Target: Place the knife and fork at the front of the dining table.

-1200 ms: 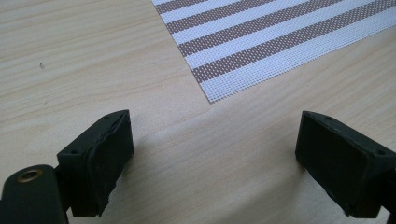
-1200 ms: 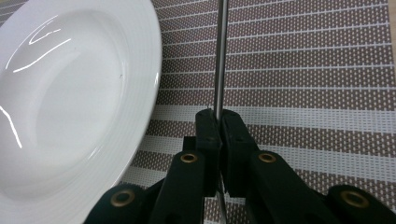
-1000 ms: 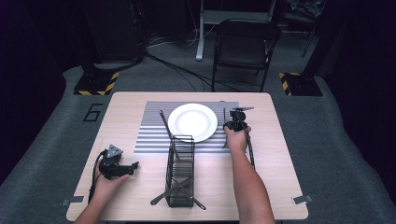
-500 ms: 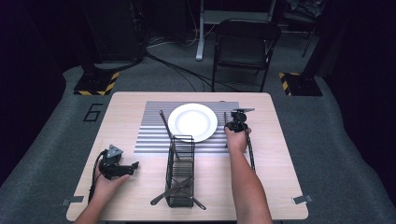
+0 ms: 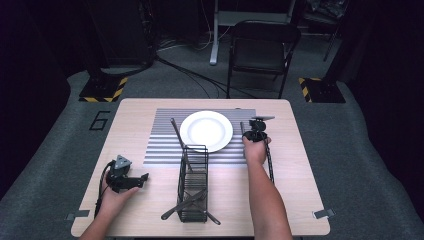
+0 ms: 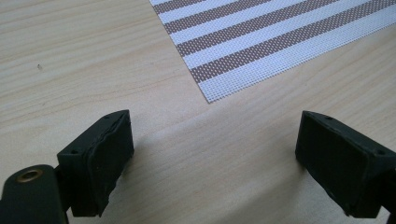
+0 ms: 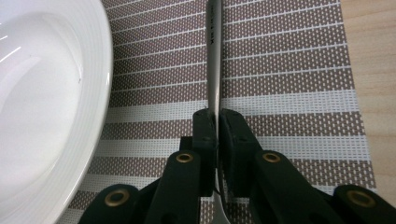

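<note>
A white plate (image 5: 206,131) sits on a striped placemat (image 5: 162,145) in the middle of the wooden table (image 5: 295,200). My right gripper (image 5: 257,129) is just right of the plate, low over the mat. Its jaws are shut on the handle of a silver utensil (image 7: 214,56), which runs away from me alongside the plate's rim (image 7: 100,79); the utensil's head is hidden. My left gripper (image 5: 141,179) rests at the table's near left. In the left gripper view it (image 6: 215,154) stands open over bare wood, with nothing between its jaws.
A black wire caddy (image 5: 192,175) stands in front of the plate with a couple of utensils (image 5: 189,204) crossed at its near end. Another dark utensil (image 5: 176,131) lies on the mat left of the plate. A folding chair (image 5: 262,47) stands beyond the table.
</note>
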Tool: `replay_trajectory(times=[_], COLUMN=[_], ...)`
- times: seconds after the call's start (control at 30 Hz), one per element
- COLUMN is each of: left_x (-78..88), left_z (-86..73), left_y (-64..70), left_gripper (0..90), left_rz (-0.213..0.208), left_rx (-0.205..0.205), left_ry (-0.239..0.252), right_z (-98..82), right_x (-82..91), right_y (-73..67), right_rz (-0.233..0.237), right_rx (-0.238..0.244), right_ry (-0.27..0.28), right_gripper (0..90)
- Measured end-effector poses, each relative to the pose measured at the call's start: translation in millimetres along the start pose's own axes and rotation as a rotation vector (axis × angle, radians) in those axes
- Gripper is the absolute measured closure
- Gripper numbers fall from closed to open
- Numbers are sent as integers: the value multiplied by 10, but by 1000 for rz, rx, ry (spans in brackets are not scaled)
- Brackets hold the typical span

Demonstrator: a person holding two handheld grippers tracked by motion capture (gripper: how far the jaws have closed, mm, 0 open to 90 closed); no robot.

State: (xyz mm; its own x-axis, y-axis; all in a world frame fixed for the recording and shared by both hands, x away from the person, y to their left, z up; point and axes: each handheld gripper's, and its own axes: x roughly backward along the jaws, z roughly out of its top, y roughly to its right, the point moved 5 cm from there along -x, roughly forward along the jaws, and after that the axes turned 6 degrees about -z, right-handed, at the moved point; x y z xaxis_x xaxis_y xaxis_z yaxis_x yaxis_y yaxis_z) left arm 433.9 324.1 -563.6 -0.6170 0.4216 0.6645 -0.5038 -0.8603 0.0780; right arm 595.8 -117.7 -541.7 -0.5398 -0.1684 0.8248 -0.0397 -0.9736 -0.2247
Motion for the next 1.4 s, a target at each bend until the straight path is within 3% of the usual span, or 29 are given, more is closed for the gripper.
replay_trajectory(times=[0.27, 0.5, 0.53, 0.7, 0.8, 1.1, 1.3, 1.4], left_x=[0, -1, -1, 0, 9, 19, 26, 30], left_z=[0, 0, 0, 0, -2, -3, -6, -8], left_y=[0, 1, 0, 1, -2, -12, -10, -13], left_gripper=[113, 113, 113, 113, 113, 143, 156, 166], left_rz=[0, 0, 0, -1, -7, 2, 5, 10], left_rx=[0, 0, -1, 1, -1, 5, 9, 10], left_ry=[0, 1, 1, 2, -9, -1, -2, 5], right_z=[-2, 1, -10, -60, -126, -259, -429, -556], right_x=[23, 116, 164, 288, 442, 727, 919, 1020], right_y=[25, 36, 44, 40, 75, 165, 245, 269], right_rz=[10, 11, 3, 33, 17, 33, 66, 67], right_rx=[-27, -3, 24, 37, 90, 170, 209, 267], right_ry=[7, 25, 25, 28, 41, 52, 92, 117], right_gripper=[834, 834, 829, 827, 795, 745, 701, 685])
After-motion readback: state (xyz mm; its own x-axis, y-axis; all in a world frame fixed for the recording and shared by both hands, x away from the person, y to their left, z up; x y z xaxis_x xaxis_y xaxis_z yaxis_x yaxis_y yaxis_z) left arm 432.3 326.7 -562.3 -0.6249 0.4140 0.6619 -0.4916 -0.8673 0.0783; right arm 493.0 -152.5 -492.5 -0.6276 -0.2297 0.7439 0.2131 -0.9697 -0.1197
